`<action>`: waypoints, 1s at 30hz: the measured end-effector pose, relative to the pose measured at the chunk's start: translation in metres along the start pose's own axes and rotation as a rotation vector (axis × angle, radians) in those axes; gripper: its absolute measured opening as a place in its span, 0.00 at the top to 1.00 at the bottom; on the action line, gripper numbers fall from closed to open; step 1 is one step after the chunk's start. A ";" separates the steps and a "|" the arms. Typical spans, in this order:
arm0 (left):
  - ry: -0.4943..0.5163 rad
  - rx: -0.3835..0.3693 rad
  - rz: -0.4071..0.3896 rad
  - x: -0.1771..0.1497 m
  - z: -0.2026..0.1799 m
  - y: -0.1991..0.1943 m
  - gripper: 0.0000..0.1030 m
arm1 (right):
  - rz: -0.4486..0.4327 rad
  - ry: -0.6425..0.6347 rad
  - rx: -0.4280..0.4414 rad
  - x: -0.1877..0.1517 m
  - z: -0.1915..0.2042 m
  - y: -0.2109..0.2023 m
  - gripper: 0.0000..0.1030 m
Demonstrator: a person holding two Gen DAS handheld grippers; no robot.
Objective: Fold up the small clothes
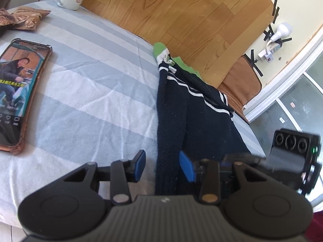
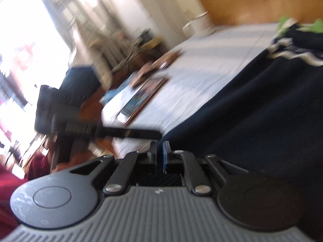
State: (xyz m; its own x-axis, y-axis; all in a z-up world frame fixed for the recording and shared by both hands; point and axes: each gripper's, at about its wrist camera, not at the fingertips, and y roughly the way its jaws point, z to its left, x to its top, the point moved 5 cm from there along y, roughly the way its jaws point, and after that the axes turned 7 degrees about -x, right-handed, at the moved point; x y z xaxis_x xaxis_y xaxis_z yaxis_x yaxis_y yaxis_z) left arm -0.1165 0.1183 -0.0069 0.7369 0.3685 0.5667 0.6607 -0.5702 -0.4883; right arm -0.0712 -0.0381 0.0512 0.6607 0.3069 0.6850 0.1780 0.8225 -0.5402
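The dark knit sweater (image 1: pixel 177 109) lies along the edge of the striped cloth (image 1: pixel 90 64), soft and limp; I judge a hem edge grips best. The left gripper (image 1: pixel 163 166) stands parted, a fold between its pads, unpinched. The right gripper (image 2: pixel 159 151) is clenched; whether on fabric, I cannot tell.

A small dark blue knitted sweater (image 1: pixel 181 109) lay on the bed's striped cloth, close to its edge. It had thin white stripes and green ends with a white band. It was folded into a long, narrow shape. One long part ran down the left side. In the right wrist view it looked blurry (image 2: pixel 252 109).
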 end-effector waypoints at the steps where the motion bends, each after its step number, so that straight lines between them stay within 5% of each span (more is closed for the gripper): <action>1: 0.000 0.001 0.003 0.000 0.000 0.002 0.64 | -0.016 0.020 -0.035 0.006 -0.006 -0.001 0.90; 7: -0.010 0.008 -0.017 0.001 0.001 -0.002 0.64 | 0.008 0.054 -0.156 0.018 -0.030 0.027 0.90; 11: -0.020 0.019 -0.034 0.002 0.005 -0.011 0.64 | 0.114 0.041 0.006 -0.005 -0.002 0.052 0.90; 15: -0.032 0.022 -0.032 0.005 0.008 -0.008 0.64 | 0.112 -0.041 0.034 -0.010 0.014 0.042 0.90; 17: -0.026 0.014 -0.021 0.008 0.006 -0.002 0.62 | 0.082 0.001 0.063 -0.007 0.008 0.025 0.90; 27: 0.032 -0.017 0.058 0.025 -0.007 0.047 0.56 | -0.118 0.211 -0.122 -0.014 -0.061 -0.062 0.87; 30: 0.036 0.006 0.061 0.027 -0.009 0.055 0.68 | -0.158 0.251 -0.152 -0.019 -0.070 -0.077 0.82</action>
State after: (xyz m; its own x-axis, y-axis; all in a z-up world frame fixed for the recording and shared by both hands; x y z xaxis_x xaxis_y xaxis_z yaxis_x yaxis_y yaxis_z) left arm -0.0612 0.0903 -0.0124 0.7700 0.3065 0.5596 0.6159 -0.5861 -0.5265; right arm -0.0459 -0.1409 0.0455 0.7719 0.0381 0.6346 0.3871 0.7637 -0.5166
